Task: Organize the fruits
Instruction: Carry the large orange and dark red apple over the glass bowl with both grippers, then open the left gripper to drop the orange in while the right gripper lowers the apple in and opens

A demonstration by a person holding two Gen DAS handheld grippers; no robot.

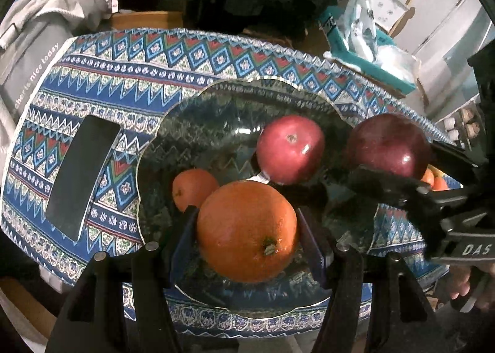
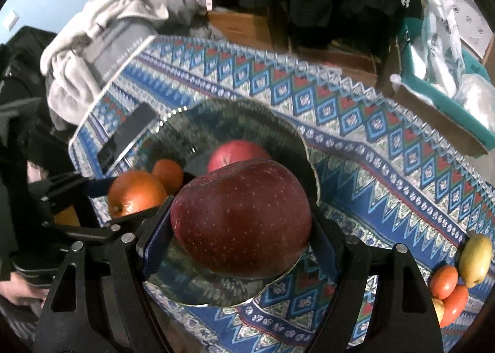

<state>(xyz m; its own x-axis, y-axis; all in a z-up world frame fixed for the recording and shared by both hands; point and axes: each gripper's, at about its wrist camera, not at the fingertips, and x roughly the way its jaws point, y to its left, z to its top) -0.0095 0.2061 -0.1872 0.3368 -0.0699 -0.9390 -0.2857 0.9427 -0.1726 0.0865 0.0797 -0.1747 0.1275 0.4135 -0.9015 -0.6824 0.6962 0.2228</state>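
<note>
Two tongs over glass bowl (image 1: 216, 111): left tongs (image 1: 247, 229) clamp orange (image 1: 247, 229); right tongs (image 2: 241, 220) clamp dark apple (image 2: 241, 217).

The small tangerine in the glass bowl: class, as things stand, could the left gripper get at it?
Probably not yet. The left gripper is shut on the large orange, so it has no free grasp. The small tangerine sits just beyond in the glass bowl, with the orange partly in front of it.
</note>
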